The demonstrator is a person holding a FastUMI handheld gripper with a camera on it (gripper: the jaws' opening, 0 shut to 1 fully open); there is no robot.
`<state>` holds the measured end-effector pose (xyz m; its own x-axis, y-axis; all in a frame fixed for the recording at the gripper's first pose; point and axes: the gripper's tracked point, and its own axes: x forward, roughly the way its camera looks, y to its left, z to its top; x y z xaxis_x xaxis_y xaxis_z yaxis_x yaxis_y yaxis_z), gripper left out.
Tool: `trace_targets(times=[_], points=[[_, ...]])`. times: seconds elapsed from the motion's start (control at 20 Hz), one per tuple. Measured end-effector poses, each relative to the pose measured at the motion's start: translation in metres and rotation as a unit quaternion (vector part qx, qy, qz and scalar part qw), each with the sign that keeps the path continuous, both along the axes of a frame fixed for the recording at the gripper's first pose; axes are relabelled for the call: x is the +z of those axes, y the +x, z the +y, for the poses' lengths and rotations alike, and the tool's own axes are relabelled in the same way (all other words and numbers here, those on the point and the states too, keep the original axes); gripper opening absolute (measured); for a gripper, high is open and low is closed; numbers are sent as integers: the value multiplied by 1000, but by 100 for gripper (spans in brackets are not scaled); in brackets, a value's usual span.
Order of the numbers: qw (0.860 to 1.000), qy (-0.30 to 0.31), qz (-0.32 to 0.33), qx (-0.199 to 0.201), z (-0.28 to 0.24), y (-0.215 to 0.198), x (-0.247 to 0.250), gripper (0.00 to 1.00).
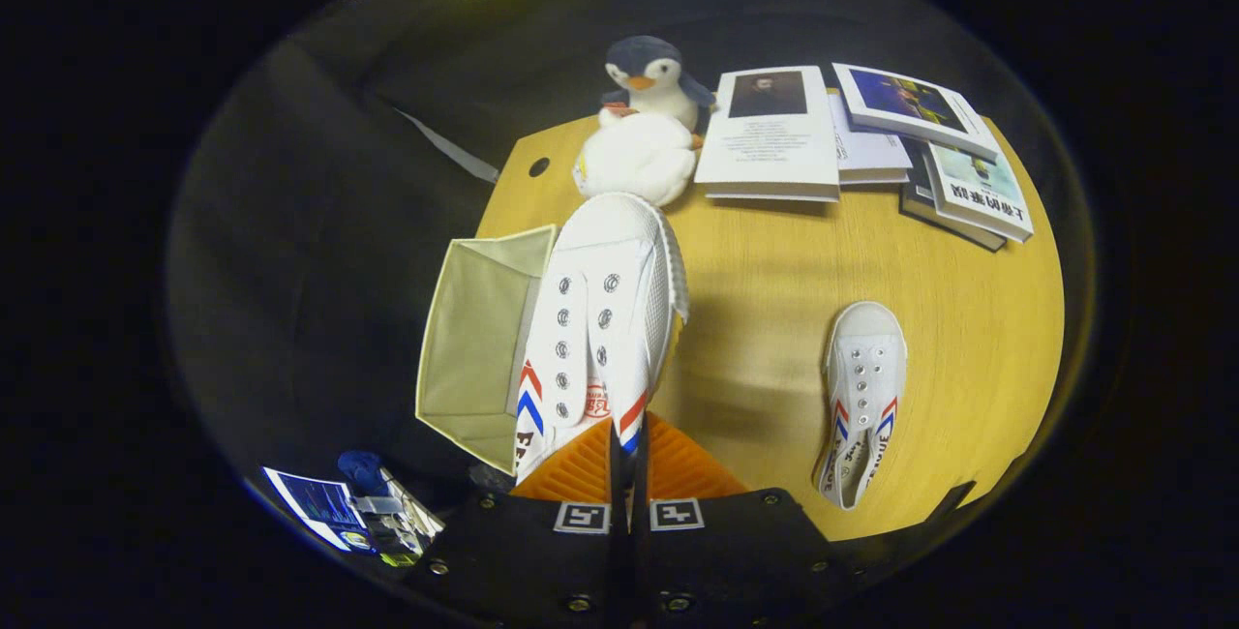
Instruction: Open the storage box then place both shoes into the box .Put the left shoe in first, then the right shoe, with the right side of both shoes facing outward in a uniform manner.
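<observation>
Gripper (pixel 627 460) fingers pinch heel of white canvas lace-up shoe (pixel 600 319), held just ahead, beside open pale-green fabric storage box (pixel 474 339). Second white shoe (pixel 861 397) lies on wooden table (pixel 774 290). Risk: thin grip (heel edge only) lets shoe swing, snagging box wall.

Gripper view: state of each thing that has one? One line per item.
Gripper: shut on the held white canvas shoe.
Held white canvas shoe: lifted, toe pointing away, beside the box opening.
Beige fabric storage box: open.
Second white canvas shoe: lying on the wooden table, untouched.
Stacked books: closed.
Plush penguin: upright behind a white plush.
</observation>
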<state>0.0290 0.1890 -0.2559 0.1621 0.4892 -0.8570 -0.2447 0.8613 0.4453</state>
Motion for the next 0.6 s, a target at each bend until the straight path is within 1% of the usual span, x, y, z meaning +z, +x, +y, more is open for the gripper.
trace_targets(times=[0.2, 0.4, 0.45, 0.6], points=[[999, -11, -22, 39, 41, 11, 26, 1], [994, -28, -49, 89, 98, 11, 25, 1], [993, -32, -51, 101, 114, 7, 22, 1], [992, -18, -25, 125, 158, -5, 6, 1]])
